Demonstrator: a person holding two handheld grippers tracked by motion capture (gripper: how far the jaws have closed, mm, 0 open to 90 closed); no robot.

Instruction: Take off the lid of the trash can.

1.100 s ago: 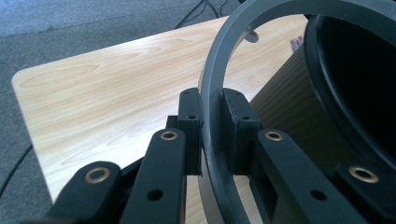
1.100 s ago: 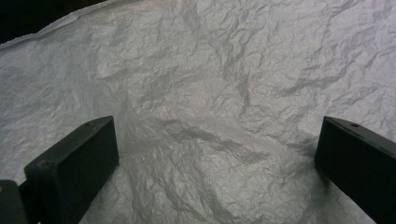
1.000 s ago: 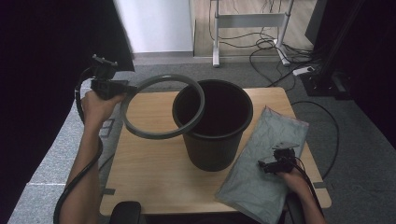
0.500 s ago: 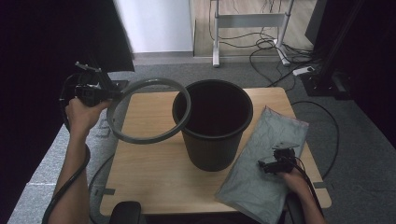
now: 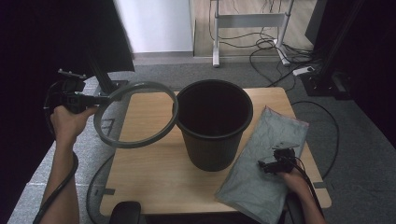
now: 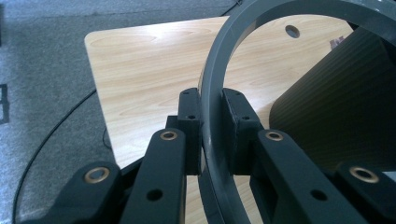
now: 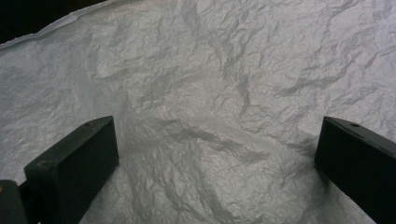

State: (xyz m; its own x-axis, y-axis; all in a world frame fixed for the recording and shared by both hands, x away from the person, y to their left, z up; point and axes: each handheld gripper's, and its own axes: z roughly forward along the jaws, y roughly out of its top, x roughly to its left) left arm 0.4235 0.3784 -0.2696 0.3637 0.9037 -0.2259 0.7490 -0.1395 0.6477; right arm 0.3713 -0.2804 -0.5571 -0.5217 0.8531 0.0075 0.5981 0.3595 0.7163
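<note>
Clamped on the grey ring (image 6: 219,84), the left gripper (image 6: 211,122) has its 2 black jaws pressed against the inner and outer faces of the band, as the left gripper view shows at centre frame. In the high view that left gripper (image 5: 95,99) sits at the middle left of the frame, off the table's left edge, with the ring (image 5: 135,114) held out flat and slightly tilted, reaching rightward until its far edge lies just beside or touching the rim of the black bin (image 5: 214,123); which of the 2 cannot be told. No brand, label or writing can be read on the ring, the bin or either gripper.

The ring is a plain dark grey plastic hoop, smooth, with a flat band and an open middle through which the wooden table (image 5: 154,168) shows. The bin is round, dark, ribbed on its side and stands upright at the centre of the table.

At the lower right of the high view the right gripper (image 5: 275,163) rests on a crinkled grey plastic bag (image 5: 275,140) lying flat and overhanging the table's right front corner. In the right gripper view its jaws stand wide apart, low over the bag (image 7: 210,93), gripping nothing.
</note>
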